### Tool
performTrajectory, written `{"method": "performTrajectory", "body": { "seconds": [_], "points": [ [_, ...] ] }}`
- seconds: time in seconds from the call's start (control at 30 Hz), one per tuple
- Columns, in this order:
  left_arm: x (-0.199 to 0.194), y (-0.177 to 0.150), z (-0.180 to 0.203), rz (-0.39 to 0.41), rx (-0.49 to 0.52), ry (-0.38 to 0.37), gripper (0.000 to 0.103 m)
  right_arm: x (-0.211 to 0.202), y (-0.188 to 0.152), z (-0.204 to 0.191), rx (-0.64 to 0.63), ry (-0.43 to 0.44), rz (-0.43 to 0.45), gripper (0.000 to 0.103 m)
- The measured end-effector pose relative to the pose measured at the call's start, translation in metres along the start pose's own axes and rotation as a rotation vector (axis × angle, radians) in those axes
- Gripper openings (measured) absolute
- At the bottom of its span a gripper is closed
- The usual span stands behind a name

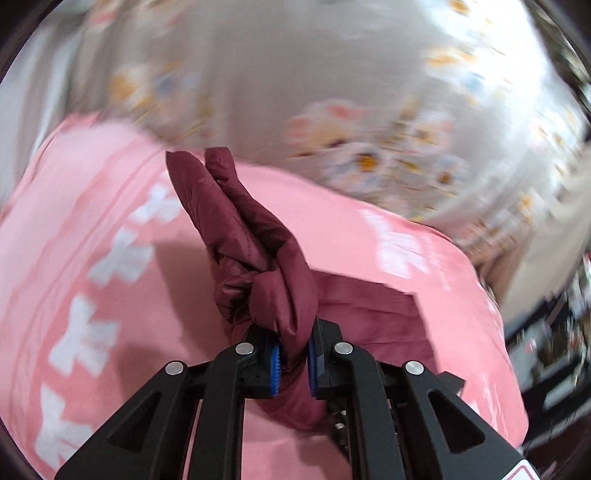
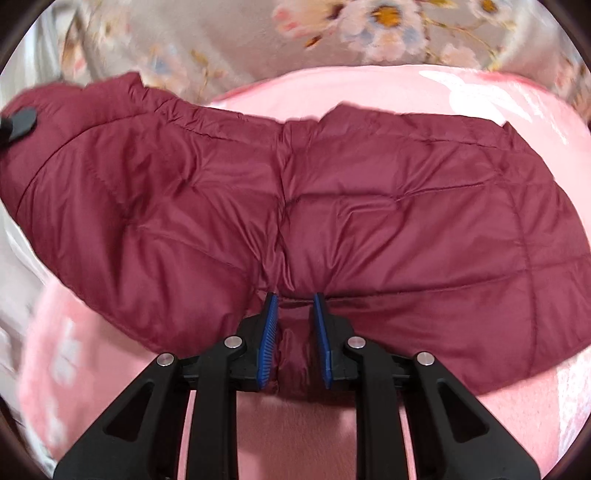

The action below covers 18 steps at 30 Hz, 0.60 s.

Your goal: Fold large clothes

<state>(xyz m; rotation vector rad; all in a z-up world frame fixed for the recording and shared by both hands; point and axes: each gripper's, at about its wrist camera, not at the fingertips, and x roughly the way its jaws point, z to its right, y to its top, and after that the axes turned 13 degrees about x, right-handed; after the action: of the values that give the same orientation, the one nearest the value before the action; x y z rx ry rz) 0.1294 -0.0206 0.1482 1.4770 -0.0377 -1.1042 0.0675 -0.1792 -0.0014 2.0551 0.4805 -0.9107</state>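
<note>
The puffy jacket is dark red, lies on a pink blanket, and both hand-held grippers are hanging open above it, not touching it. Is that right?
Not quite. The jacket is dark red and lies on the pink blanket, but each hand-held gripper is closed on it: the left wrist view shows the left one pinching bunched fabric, and the right wrist view shows the right one clamping the jacket's edge.

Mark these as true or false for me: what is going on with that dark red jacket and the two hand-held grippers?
1. The left hand-held gripper pinches a bunch of the maroon quilted jacket. True.
2. The jacket lies on a bare wooden floor. False: it lies on a pink blanket.
3. The right hand-held gripper has jacket fabric between its blue pads. True.
4. The sheet beyond the blanket is plain black. False: it is pale with flowers.
</note>
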Motion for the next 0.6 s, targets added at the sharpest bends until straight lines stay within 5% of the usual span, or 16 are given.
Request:
{"method": "performTrajectory", "body": {
  "seconds": [0.3,0.47,0.6],
  "points": [
    [0.059,0.014,0.138,-0.098,0.257,-0.081,0.008,-0.062,-0.003,0.089,0.151,-0.098,0.057,0.021],
    [0.133,-0.02,0.19,-0.302,0.323,-0.098,0.013,-0.109,-0.006,0.118,0.187,-0.183,0.128,0.022],
    [0.156,-0.044,0.203,-0.422,0.306,-0.094,0.022,-0.148,0.001,0.132,0.202,-0.245,0.211,0.022]
  ]
}}
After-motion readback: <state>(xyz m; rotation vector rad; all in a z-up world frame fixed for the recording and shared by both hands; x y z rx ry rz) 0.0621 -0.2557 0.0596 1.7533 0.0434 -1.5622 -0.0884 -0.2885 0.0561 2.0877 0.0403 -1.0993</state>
